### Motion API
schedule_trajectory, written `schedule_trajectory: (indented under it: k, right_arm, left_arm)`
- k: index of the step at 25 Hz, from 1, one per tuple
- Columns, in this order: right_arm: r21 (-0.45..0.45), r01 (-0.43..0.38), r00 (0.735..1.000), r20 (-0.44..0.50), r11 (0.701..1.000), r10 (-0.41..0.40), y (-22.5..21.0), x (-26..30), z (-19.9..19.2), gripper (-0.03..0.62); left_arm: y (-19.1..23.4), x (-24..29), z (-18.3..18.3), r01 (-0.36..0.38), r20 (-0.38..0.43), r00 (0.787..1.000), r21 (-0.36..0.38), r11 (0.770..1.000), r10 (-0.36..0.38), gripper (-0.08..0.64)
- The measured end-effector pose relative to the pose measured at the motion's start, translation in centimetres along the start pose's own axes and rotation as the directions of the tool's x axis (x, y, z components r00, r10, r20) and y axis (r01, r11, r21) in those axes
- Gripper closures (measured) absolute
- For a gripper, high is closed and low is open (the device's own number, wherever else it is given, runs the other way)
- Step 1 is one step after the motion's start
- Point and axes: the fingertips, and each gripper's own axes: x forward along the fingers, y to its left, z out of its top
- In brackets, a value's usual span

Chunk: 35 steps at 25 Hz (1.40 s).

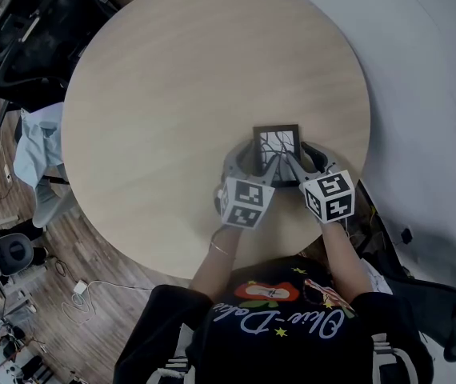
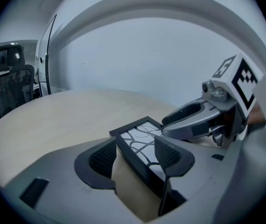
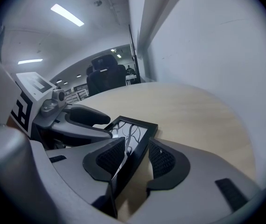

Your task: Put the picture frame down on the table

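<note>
Head view: a black picture frame (image 1: 276, 143) with a branching line pattern behind its glass is seen lying flat on the round wooden table (image 1: 172, 94), near the edge closest to the person and towards the right. Both grippers are pointed down at its near side, close beside each other. The left gripper (image 1: 252, 162) is placed at the frame's near left corner. In the left gripper view its jaws are shown standing wide, the frame's black side running slantwise between them, and no squeeze on it can be made out. The right gripper (image 1: 301, 158) is set at the near right corner. Its jaws are spread wide too, with the frame's edge between them and bare table showing beside the right-hand jaw. Black office chairs (image 1: 28, 30) are seen beyond the table's far left rim.
</note>
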Motion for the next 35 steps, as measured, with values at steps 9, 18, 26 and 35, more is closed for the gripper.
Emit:
schedule_trajectory:
  k: [9,18,26,35]
  right_arm:
    - [-0.016,0.030,0.999,0.040,0.999,-0.029,-0.2,-0.7,0.7,0.505]
    - [-0.022,0.041,0.991,0.131,0.999,-0.037,0.9,-3.0,2.7,0.566]
    - [-0.031,0.036,0.973,0.229,0.999,-0.028,2.4,-6.2,4.9,0.574]
    - [-0.024,0.027,0.947,0.320,0.999,-0.018,4.1,-9.2,5.9,0.577]
  left_arm:
    - [1.0,-1.1,0.7,-0.040,0.044,0.998,0.001,0.999,0.040,0.389]
    - [0.3,-3.8,2.9,-0.061,0.148,0.987,-0.011,0.998,0.062,0.555]
    - [-1.3,-7.0,5.1,-0.056,0.222,0.974,0.027,0.998,0.049,0.558]
    - [-2.7,-9.8,6.0,-0.066,0.263,0.963,0.053,0.996,0.050,0.558]
